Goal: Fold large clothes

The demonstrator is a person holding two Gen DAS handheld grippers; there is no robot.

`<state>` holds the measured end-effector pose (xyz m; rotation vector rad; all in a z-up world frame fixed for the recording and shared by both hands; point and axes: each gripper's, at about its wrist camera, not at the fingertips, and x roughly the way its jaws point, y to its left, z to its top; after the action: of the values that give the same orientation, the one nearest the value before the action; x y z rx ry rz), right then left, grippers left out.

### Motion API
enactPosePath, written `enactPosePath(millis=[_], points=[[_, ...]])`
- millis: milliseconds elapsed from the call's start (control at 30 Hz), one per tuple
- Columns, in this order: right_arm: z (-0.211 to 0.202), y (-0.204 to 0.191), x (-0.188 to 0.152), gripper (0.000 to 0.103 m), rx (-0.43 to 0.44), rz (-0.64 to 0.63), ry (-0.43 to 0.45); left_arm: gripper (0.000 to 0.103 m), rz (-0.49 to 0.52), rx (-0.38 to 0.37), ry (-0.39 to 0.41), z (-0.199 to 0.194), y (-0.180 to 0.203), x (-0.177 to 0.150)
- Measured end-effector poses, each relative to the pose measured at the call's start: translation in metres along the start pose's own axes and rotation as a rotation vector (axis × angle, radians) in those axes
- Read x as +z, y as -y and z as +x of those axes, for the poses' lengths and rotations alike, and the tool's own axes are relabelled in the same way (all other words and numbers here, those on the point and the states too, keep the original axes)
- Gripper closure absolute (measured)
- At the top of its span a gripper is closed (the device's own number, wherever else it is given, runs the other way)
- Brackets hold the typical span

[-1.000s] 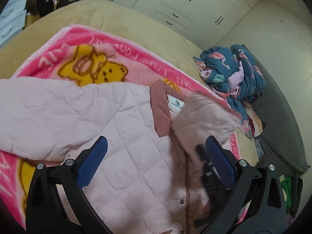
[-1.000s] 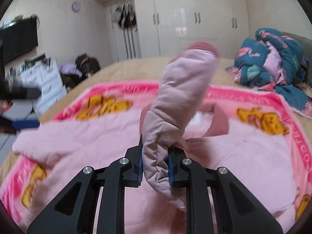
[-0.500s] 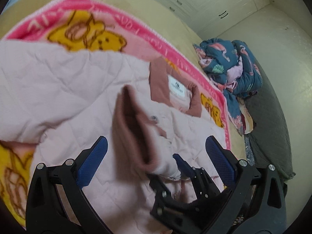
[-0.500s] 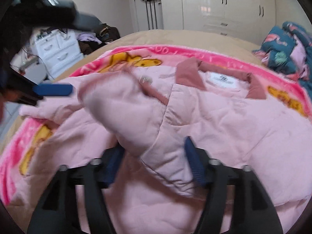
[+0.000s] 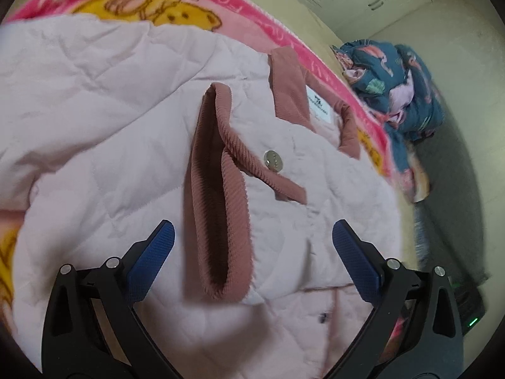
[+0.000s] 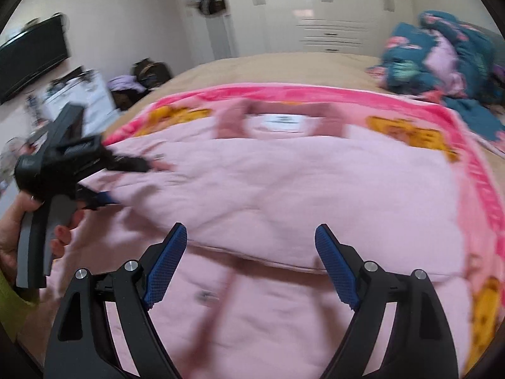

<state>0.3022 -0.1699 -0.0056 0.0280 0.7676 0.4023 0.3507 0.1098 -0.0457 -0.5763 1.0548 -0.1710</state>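
Observation:
A pale pink quilted jacket point(image 5: 104, 120) lies spread on a pink cartoon blanket point(image 5: 151, 15), collar point(image 5: 288, 88) toward the far side. One sleeve lies folded across the chest; its ribbed dusty-pink cuff point(image 5: 217, 195) with a snap button point(image 5: 272, 159) sits right in front of my left gripper point(image 5: 251, 254), which is open and empty just above it. In the right wrist view the jacket point(image 6: 284, 189) fills the middle, and my right gripper point(image 6: 251, 265) is open and empty over its lower half. The left gripper also shows there point(image 6: 94, 170), at the left.
The blanket point(image 6: 467, 158) covers a tan bed point(image 6: 268, 66). A bundled teal patterned quilt point(image 5: 394, 85) lies at the far right corner, also in the right wrist view point(image 6: 442, 50). White wardrobes point(image 6: 315, 15), a wall TV point(image 6: 31, 57) and cluttered drawers point(image 6: 79, 94) stand beyond the bed.
My right gripper opened and let go of the sleeve, which now lies folded across the jacket front. The right gripper drew back; the left gripper moved in close over the cuff.

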Motion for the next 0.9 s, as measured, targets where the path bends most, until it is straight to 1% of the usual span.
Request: enactPosePath(millis=[33, 67, 133, 167, 200, 233, 333, 433, 500, 567, 667, 767, 833, 900], points=[[-0.003, 0.014, -0.001, 0.02, -0.02, 0.027, -0.004, 0.023, 0.04, 0.045, 0.008, 0.001, 0.005, -0.001], [-0.005, 0.023, -0.002, 0.02, -0.029, 0.046, -0.007, 0.03, 0.092, 0.09, 0.016, 0.003, 0.012, -0.003], [-0.013, 0.047, -0.006, 0.02, -0.078, 0.097, -0.001, 0.064, 0.148, 0.12, 0.035, 0.003, 0.02, -0.007], [-0.015, 0.058, -0.007, 0.02, -0.09, 0.125, -0.003, 0.072, 0.173, 0.145, 0.042, 0.002, 0.024, -0.007], [-0.016, 0.065, -0.007, 0.02, -0.095, 0.146, -0.002, 0.093, 0.199, 0.177, 0.057, 0.0, 0.027, -0.007], [-0.019, 0.074, -0.008, 0.02, -0.107, 0.176, 0.004, 0.095, 0.225, 0.19, 0.071, -0.005, 0.031, -0.006], [-0.025, 0.086, -0.006, 0.02, -0.109, 0.219, 0.017, 0.096, 0.26, 0.174, 0.12, -0.024, 0.039, -0.001], [-0.025, 0.086, -0.001, 0.02, -0.117, 0.217, 0.024, 0.096, 0.297, 0.177, 0.177, -0.043, 0.046, 0.003], [-0.024, 0.083, 0.003, 0.02, -0.118, 0.206, 0.029, 0.096, 0.289, 0.17, 0.188, -0.049, 0.044, 0.006], [-0.019, 0.077, 0.008, 0.02, -0.111, 0.192, 0.027, 0.096, 0.282, 0.172, 0.181, -0.049, 0.039, 0.008], [-0.009, 0.069, 0.013, 0.02, -0.105, 0.171, 0.016, 0.096, 0.281, 0.196, 0.154, -0.037, 0.034, 0.005], [0.008, 0.063, 0.013, 0.02, -0.113, 0.145, -0.031, 0.095, 0.263, 0.213, 0.119, -0.021, 0.023, 0.0], [0.016, 0.062, 0.011, 0.02, -0.116, 0.147, -0.061, 0.095, 0.258, 0.219, 0.109, -0.016, 0.018, -0.003], [0.031, 0.067, 0.003, 0.02, -0.148, 0.158, -0.123, 0.094, 0.256, 0.226, 0.097, -0.01, 0.012, -0.005]])
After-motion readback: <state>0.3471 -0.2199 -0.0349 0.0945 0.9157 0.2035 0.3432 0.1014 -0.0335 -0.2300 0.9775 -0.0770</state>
